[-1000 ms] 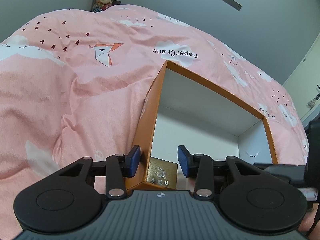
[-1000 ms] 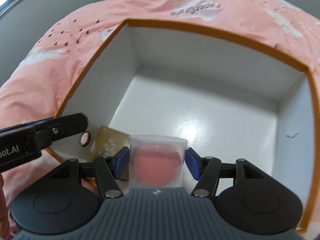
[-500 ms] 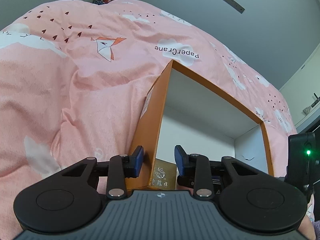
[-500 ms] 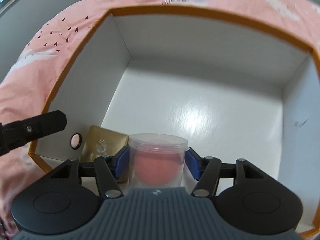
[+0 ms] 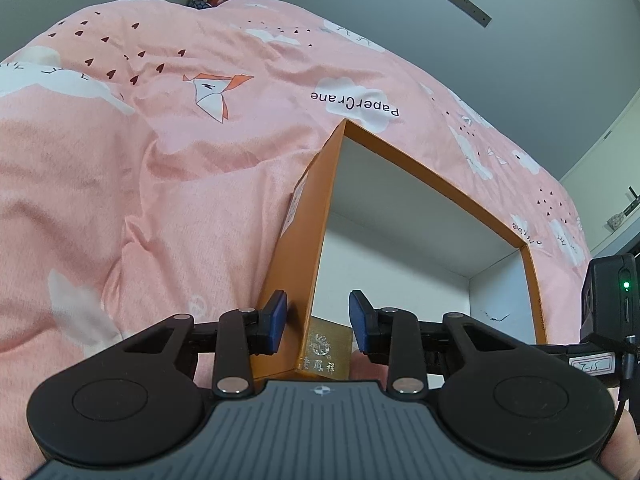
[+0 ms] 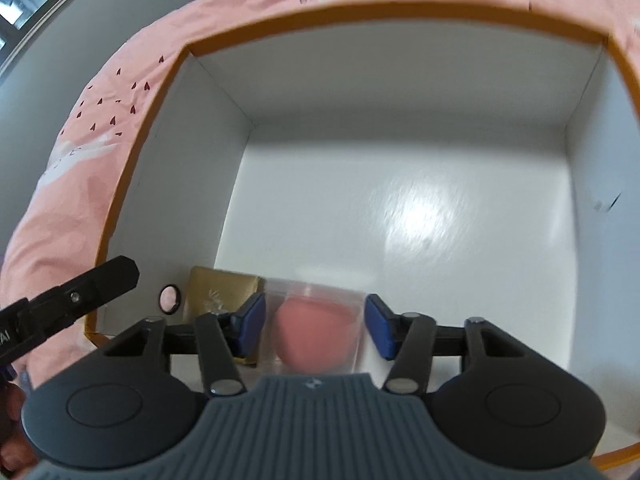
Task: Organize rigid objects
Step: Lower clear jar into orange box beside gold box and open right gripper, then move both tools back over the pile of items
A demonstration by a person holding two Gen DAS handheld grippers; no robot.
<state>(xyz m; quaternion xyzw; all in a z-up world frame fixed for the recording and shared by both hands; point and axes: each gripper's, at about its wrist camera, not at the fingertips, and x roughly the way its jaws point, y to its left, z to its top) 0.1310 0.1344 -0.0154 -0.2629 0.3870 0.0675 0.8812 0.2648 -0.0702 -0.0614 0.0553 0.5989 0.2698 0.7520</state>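
1. Left wrist view: the left gripper (image 5: 318,320) straddles the near corner of the orange box (image 5: 308,248), which sits on a pink quilt (image 5: 140,160). One blue pad lies outside the orange wall, the other inside the white interior. The jaws have just been closing, and the wall stands between them; the left pad looks to be against the wall, while the right pad appears to stand a little off, so the grip on the wall is not certain.
2. In the same view a gold packet (image 5: 326,350) with printed characters stands inside the box at that corner, just behind the wall.
3. Right wrist view: the right gripper (image 6: 316,318) points down into the box (image 6: 168,92). Its jaws have just been closing, with a clear plastic cup (image 6: 316,322) holding a pink ball (image 6: 312,328) between them. The frame is blurred, but the pads seem to press on the cup's sides.
4. The cup is low over the white floor near the front left corner, just beside the gold packet (image 6: 216,288), and the left gripper's finger (image 6: 100,284) reaches in over the left rim.
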